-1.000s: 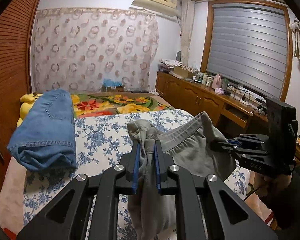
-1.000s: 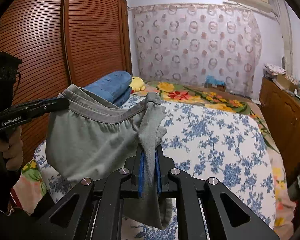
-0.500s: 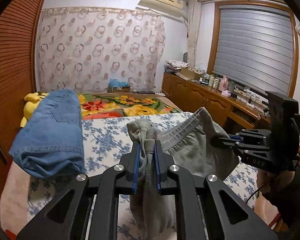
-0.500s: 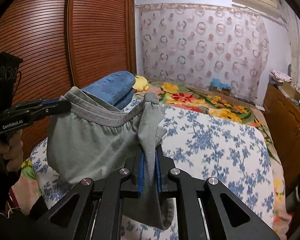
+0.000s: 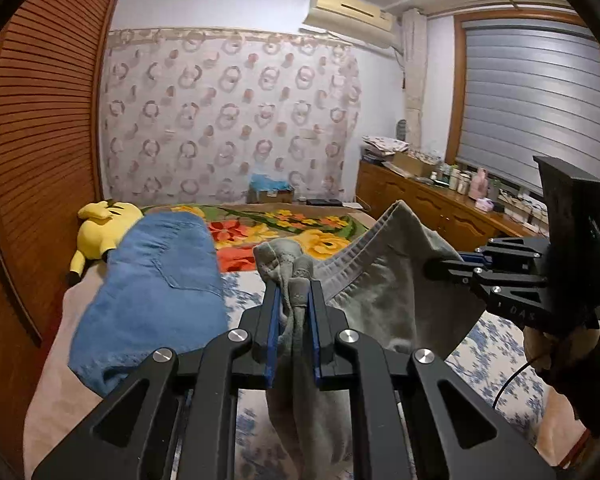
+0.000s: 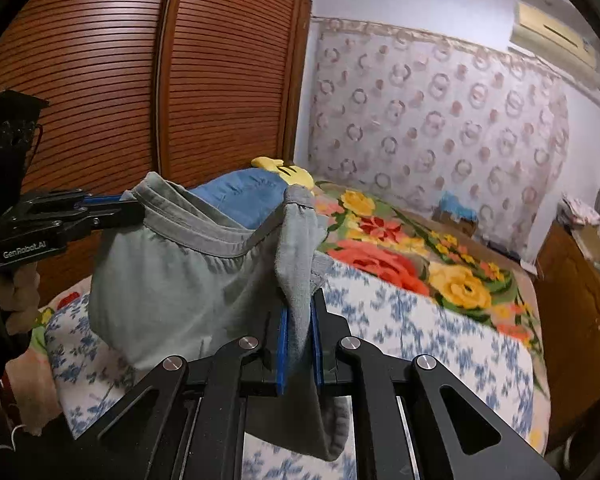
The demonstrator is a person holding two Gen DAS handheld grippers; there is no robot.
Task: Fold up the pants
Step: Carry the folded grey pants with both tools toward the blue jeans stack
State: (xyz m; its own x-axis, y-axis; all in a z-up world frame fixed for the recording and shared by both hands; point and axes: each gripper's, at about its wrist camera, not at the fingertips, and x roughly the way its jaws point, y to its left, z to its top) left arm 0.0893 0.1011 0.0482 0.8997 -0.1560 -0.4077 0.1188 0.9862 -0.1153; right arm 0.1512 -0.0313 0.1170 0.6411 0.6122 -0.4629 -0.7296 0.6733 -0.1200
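Observation:
Grey pants (image 5: 384,292) hang in the air above the bed, stretched by the waistband between my two grippers. My left gripper (image 5: 293,292) is shut on one bunched end of the waistband. My right gripper (image 6: 299,312) is shut on the other end, with cloth hanging down between its fingers. In the left wrist view the right gripper (image 5: 444,268) shows at the right, clamped on the waistband. In the right wrist view the left gripper (image 6: 134,210) shows at the left, and the pants (image 6: 180,280) sag below it.
A bed with a blue-flowered sheet (image 6: 428,340) lies under the pants. Folded blue jeans (image 5: 156,280) and a yellow plush toy (image 5: 104,226) lie at its left side. A bright floral blanket (image 5: 284,228) covers the far end. A wooden wardrobe (image 6: 140,80) stands left, a cluttered dresser (image 5: 440,200) right.
Both grippers have risen with the pants, and both views tilt up and swing left. The pants stay stretched between the grippers, with the same grips.

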